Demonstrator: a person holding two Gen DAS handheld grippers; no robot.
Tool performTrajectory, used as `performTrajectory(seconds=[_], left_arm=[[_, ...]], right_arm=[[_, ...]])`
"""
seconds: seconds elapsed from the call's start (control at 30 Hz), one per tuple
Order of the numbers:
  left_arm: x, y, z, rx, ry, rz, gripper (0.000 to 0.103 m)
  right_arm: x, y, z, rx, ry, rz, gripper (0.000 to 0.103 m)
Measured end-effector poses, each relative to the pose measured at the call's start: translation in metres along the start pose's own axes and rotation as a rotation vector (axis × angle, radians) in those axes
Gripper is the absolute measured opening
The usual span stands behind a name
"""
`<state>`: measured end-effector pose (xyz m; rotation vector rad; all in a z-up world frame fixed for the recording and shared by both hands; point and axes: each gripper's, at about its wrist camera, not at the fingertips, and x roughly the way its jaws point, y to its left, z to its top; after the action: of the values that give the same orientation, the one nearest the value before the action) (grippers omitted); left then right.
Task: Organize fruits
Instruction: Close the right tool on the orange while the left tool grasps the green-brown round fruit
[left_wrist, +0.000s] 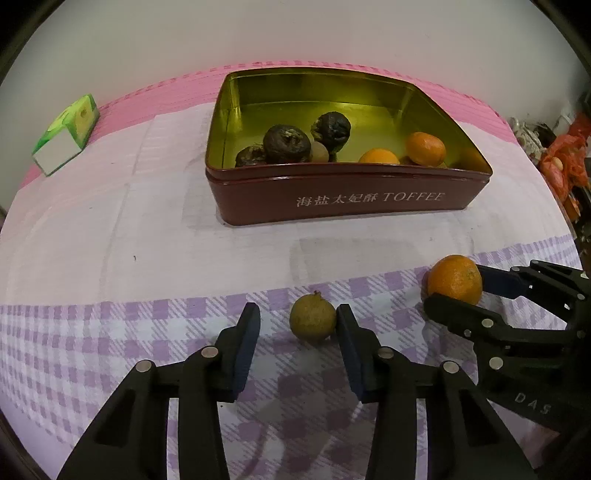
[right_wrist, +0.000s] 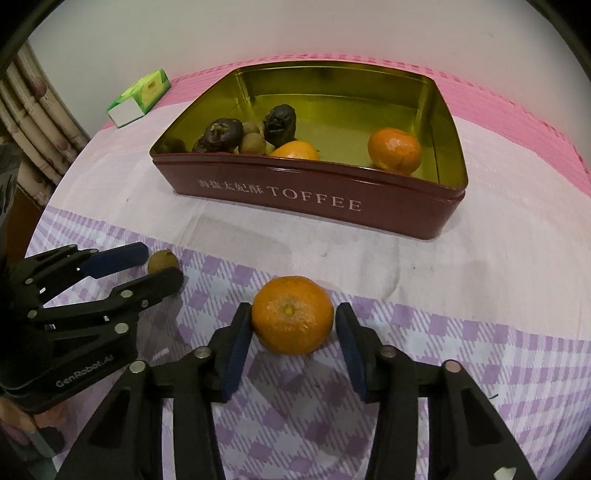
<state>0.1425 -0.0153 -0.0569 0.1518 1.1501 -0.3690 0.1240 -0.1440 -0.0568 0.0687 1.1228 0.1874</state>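
Your left tool (left_wrist: 297, 323): wide, around the small brownish fruit (left_wrist: 312, 318), right finger seemingly touching.
Your right tool (right_wrist: 291, 326): wide, straddling the orange (right_wrist: 292, 315), near the surface's front edge.

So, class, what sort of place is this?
Probably a home: a table under a checked cloth, a reused toffee tin of fruit, a tissue pack, and curtains.

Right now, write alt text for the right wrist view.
The open right gripper straddles a tangerine on the checked tablecloth. Behind it, a toffee tin holds more fruit; left, the left gripper brackets a small brown fruit.
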Motion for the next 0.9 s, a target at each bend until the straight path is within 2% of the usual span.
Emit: performTrajectory(seconds=[0.1,0.43,0.5,0.9], left_arm=[[0.0013,-0.0012,0.0008,-0.001,0.002,-0.009,0.038],[0.0024,-0.0050,0.0010,0.002,-0.002,-0.001,0.034],[0.0030,-0.0062,0.0008,0.002,-0.003,0.008,0.030],[0.0019,-0.0037,-0.0004,-0.004,-0.010,0.016,0.026]], right_arm=[[0.0003,0.0021,0.0001,-0.014,-0.002,-0.009,0.041],[0.0008,0.0028,-0.0011,-0.028,-0.007,-0.013,0.040],[0.0010,0.0045,-0.0016,-0.034,-0.007,-0.018,0.041],[0.0016,0.0081,-0.0030,-0.052,-0.008,-0.043,0.040]])
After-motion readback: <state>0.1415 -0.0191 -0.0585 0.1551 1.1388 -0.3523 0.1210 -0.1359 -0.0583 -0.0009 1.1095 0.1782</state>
